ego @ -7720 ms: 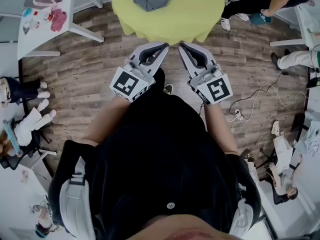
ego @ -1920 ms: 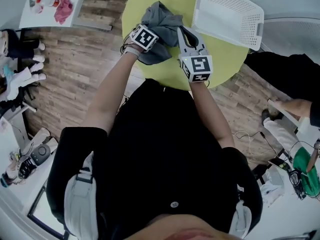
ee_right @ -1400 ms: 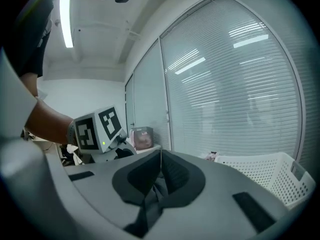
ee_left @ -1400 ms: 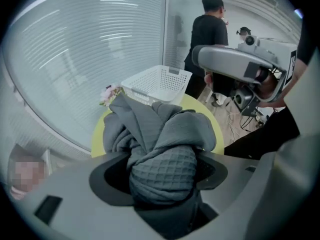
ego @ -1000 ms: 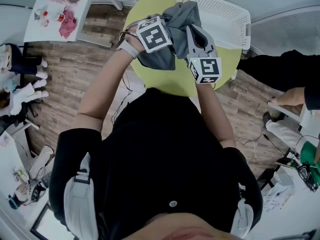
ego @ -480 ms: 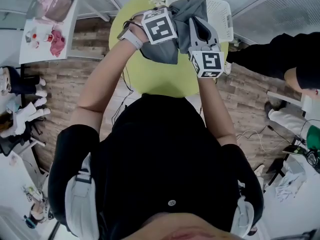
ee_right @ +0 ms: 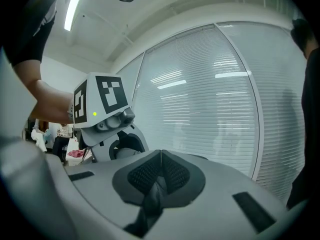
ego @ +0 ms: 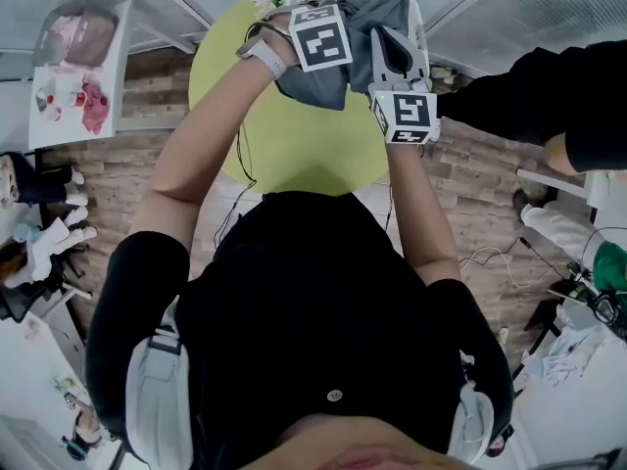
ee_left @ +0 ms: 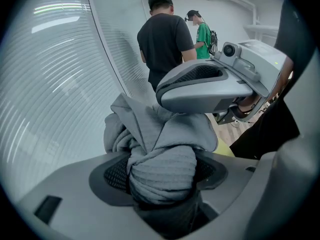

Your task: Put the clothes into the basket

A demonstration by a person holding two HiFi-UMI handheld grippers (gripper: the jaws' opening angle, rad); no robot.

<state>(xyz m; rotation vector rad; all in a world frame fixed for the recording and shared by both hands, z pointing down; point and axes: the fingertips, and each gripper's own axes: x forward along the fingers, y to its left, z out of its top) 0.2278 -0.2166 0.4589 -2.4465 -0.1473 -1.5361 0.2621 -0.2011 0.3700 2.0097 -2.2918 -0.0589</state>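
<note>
**Grey garment held between two grippers**

The left gripper (ee_left: 162, 173) has its jaws clamped on a thick wad of the grey garment (ee_left: 161, 134). The right gripper (ee_right: 159, 179) has its jaws pressed on a thin fold (two holds keep the cloth bunched). Just beyond the fingertips is what is probably the basket (ego: 422, 27), largely hidden. Both forearms reach forward over the table (ego: 284, 140).

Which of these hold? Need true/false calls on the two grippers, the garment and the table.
1. The left gripper is clamped on a thick bunch of the gray garment. True.
2. The right gripper is open and empty. False: its jaws are shut on a thin fold of the gray garment.
3. The gray garment lies spread flat on the table. False: it hangs bunched from both grippers.
4. The table is round and yellow-green. True.
</note>
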